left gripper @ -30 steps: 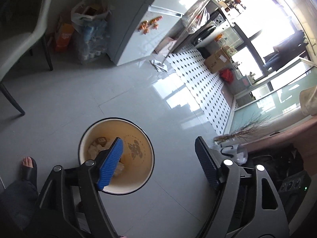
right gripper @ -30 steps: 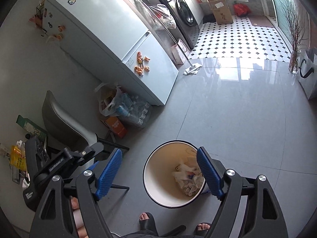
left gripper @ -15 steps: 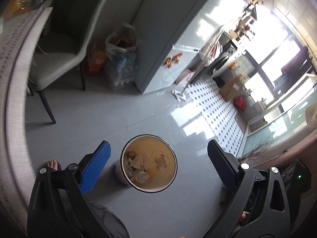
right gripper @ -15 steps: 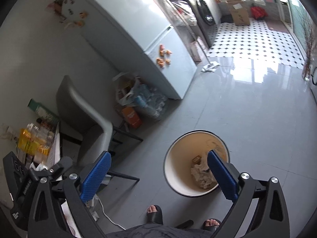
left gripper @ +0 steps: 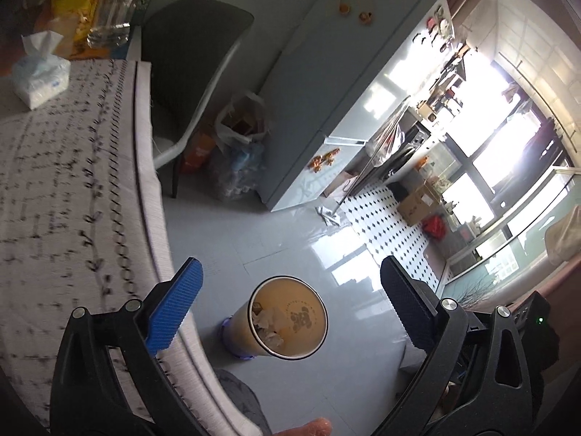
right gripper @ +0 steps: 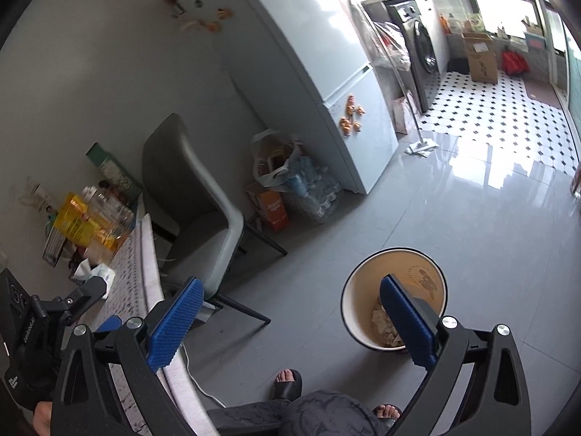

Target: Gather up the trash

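The left gripper (left gripper: 290,309) hangs with its 2 blue-padded fingers (left gripper: 174,309) spread wide and nothing between them, its left finger over the edge of the table (left gripper: 72,181) and its right finger over the grey floor (left gripper: 276,239). Framed between those fingers, far below, stands the trash bin (left gripper: 290,321), a round cream-walled bucket on the floor just beside the table's edge, with crumpled paper scraps (left gripper: 268,327) lying in its bottom. The right gripper (right gripper: 290,323) is likewise released, jaws wide apart and empty; its right finger overlaps the trash bin (right gripper: 395,283) in the right wrist view, where crumpled paper scraps (right gripper: 381,321) show inside. On the tabletop, toward its far edge, sits a tissue pack (left gripper: 40,80), and past it a yellow packet (left gripper: 76,3) and a clear bottle (left gripper: 112,14). A grey chair (right gripper: 203,214) stands at the table's far corner, with a white fridge (right gripper: 308,72) beyond it and bags (right gripper: 290,181) on the floor between them. The person's sandalled foot (right gripper: 287,383) rests on the floor near the bin.
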The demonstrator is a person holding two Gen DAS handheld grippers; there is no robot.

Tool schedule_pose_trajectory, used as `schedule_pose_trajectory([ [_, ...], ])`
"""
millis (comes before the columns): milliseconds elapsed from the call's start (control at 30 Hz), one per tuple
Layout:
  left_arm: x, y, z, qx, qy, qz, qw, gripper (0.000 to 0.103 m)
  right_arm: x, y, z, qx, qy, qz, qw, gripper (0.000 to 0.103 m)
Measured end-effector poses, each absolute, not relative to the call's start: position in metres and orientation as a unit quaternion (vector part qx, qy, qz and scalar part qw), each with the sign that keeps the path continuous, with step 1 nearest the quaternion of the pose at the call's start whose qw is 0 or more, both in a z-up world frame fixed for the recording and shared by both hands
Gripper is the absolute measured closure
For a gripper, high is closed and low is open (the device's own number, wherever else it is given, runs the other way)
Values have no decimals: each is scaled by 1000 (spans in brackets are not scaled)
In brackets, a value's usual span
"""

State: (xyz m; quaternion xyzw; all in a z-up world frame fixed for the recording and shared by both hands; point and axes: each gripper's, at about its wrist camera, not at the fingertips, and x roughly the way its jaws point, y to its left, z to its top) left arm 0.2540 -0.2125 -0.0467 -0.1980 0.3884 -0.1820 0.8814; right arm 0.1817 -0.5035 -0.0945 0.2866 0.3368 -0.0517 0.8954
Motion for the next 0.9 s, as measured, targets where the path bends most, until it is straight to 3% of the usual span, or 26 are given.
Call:
schedule_pose_trajectory([
  [900,127,-78,29,-144,287,-92,942,6,129,-372,-14,169,322,35,931,8],
])
